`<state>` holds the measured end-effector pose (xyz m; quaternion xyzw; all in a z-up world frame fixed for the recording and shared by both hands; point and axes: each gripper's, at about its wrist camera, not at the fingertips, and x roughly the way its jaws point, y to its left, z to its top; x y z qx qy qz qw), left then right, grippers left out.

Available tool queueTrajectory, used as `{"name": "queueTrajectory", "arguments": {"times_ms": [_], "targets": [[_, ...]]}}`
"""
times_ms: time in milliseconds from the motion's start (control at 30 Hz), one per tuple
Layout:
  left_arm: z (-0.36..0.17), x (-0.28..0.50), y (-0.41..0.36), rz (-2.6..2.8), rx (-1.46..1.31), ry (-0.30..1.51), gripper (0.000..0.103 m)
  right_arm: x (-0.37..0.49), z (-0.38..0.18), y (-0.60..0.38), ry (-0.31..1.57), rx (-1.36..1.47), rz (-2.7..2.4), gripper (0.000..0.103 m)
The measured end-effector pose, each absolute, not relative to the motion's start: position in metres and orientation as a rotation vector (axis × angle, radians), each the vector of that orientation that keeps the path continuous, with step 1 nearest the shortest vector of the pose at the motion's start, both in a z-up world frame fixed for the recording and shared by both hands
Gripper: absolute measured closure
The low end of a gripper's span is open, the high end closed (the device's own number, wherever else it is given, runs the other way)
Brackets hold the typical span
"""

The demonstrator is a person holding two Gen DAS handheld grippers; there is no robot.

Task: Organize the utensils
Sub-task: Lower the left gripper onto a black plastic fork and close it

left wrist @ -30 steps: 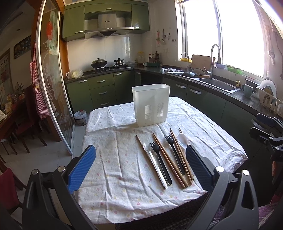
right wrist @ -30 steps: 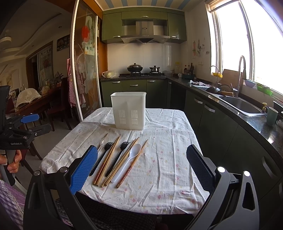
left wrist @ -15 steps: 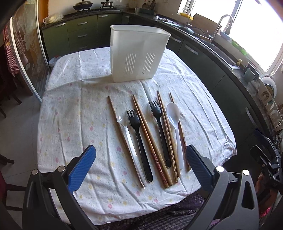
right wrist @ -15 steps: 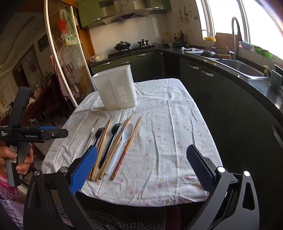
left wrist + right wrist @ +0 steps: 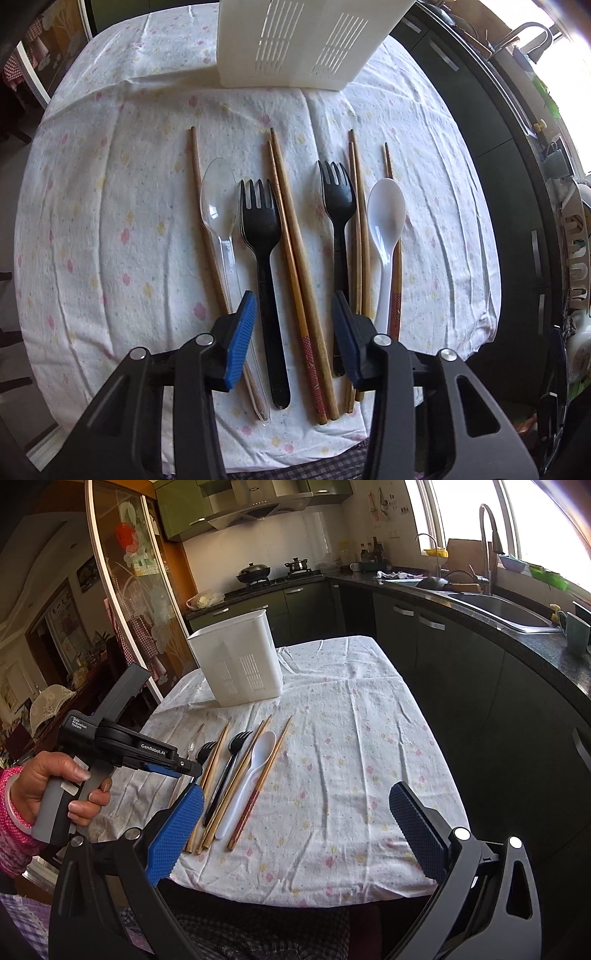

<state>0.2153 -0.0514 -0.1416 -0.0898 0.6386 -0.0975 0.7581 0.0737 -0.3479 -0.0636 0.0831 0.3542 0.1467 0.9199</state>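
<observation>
Floral tablecloth (image 5: 351,775) on a table in a green-cabinet kitchen, sink (image 5: 495,607) to your right. Utensils lie in a row before the white caddy (image 5: 306,40). Since earlier, your left gripper (image 5: 293,328) dropped low and narrowed around black fork (image 5: 264,236) and chopsticks (image 5: 295,251), not clamped. Right gripper (image 5: 295,827) wide, empty.

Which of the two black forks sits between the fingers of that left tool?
The left black fork, beside the clear spoon. The right black fork lies outside the fingers.
</observation>
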Motion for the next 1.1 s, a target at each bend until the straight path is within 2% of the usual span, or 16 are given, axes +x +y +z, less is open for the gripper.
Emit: {"name": "queueTrajectory", "arguments": {"times_ms": [433,533,567,633,867,1100], "targets": [[-0.157,0.236,-0.059,-0.139,-0.135,1.424,0.072,0.092,-0.057,-0.341,0.802,0.193,0.340,0.004],[-0.156,0.236,-0.063,-0.141,-0.118,1.423,0.079,0.105,-0.051,-0.337,0.858,0.226,0.415,0.004],[-0.155,0.236,-0.063,-0.136,-0.112,1.426,0.088,0.110,-0.049,-0.336,0.885,0.241,0.440,0.004],[-0.156,0.238,-0.061,-0.131,-0.128,1.435,0.092,0.118,-0.048,-0.330,0.926,0.252,0.483,0.004],[-0.161,0.235,-0.045,-0.149,-0.170,1.453,0.089,0.124,-0.039,-0.300,0.948,0.163,0.522,0.004],[-0.161,0.239,-0.059,-0.129,-0.080,1.459,0.090,0.137,-0.036,-0.278,0.987,0.075,0.517,0.004]]}}
